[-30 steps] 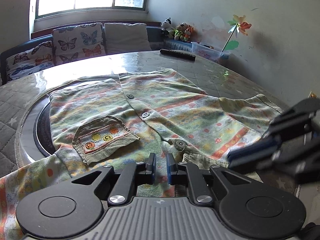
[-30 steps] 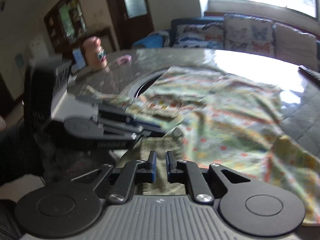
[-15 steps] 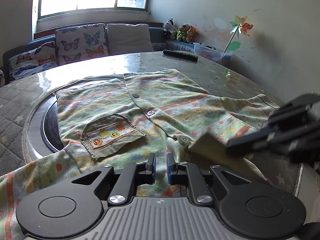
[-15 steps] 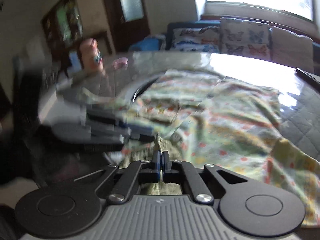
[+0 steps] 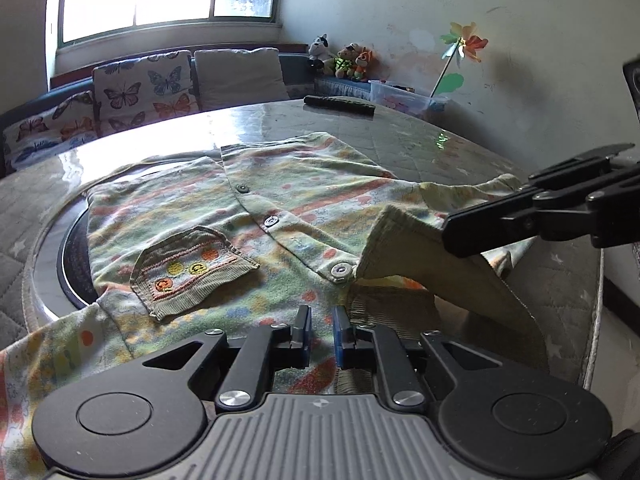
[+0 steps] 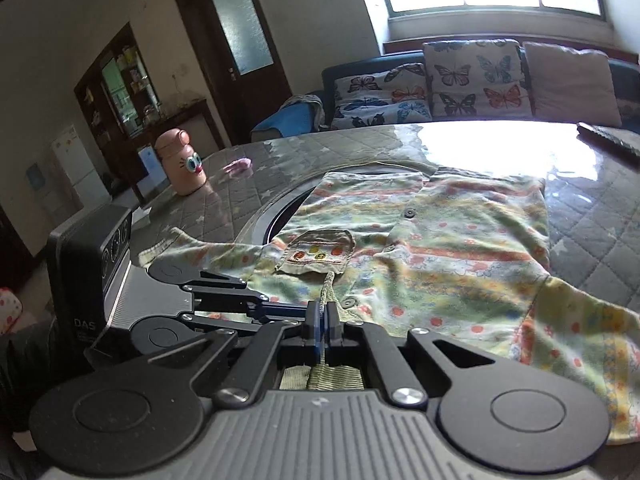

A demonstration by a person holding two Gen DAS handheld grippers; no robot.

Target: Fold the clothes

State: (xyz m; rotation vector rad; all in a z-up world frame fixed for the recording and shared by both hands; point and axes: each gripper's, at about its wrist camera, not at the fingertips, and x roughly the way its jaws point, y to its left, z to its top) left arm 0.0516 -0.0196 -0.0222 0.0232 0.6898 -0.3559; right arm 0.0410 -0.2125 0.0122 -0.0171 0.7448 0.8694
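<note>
A child's green and orange patterned shirt (image 5: 280, 184) lies button-side up on a round quilted table (image 5: 420, 144), with a corduroy pocket (image 5: 192, 268) on its chest. My left gripper (image 5: 320, 332) hovers open just over the shirt's near edge, with nothing between its fingers. In the right wrist view my right gripper (image 6: 323, 316) is shut on the shirt's corduroy collar edge (image 6: 330, 284). The left wrist view shows that gripper (image 5: 452, 236) holding the collar flap (image 5: 416, 256) lifted off the table, beside the lowest button. The left gripper (image 6: 296, 312) sits just left of it.
A dark remote (image 5: 340, 104) lies at the table's far side. A pink cartoon bottle (image 6: 182, 168) stands at the table's left. A black ring inset (image 5: 72, 264) lies under the shirt's left part. A sofa with butterfly cushions (image 5: 136, 96) runs behind the table.
My right gripper went from open to shut on the corduroy collar edge and has raised it off the table. My left gripper stayed open and barely moved.
</note>
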